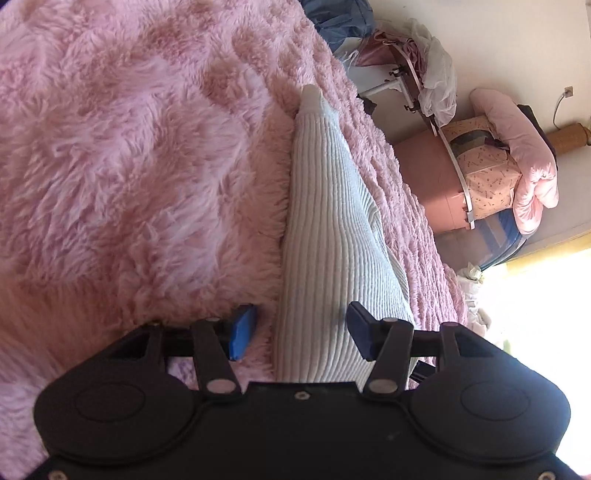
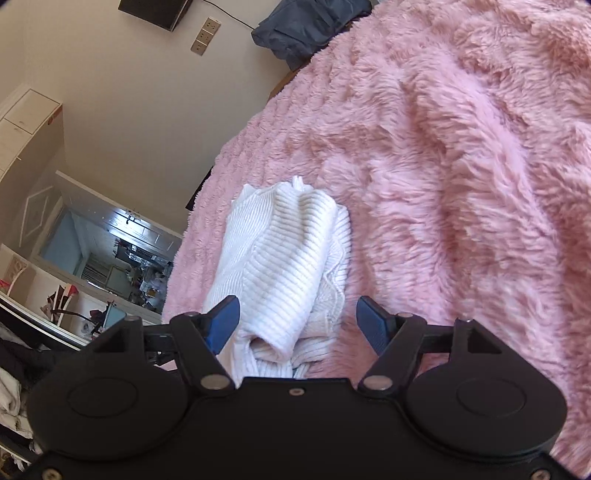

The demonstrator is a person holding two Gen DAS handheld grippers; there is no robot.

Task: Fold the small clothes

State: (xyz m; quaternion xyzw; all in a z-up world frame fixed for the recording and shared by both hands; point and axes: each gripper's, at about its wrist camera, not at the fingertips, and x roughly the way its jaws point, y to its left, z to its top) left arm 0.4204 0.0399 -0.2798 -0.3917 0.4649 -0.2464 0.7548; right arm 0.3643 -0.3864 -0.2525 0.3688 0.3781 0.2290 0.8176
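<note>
my left gripper (image 1: 301,330) and right gripper (image 2: 297,319) both gape wide, gripping nothing, each straddling the white ribbed knit (image 2: 280,254) lying ahead between my fingers on the pink blanket (image 2: 461,147).

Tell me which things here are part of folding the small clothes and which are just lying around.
Part of the job:
- white ribbed knit garment, folded over on itself
- pink fluffy blanket it lies on
- left hand-held gripper, open
- right hand-held gripper, open

Just lying about:
- dark grey fabric bundle
- pink quilt
- brown cabinet
- wall sockets
</note>
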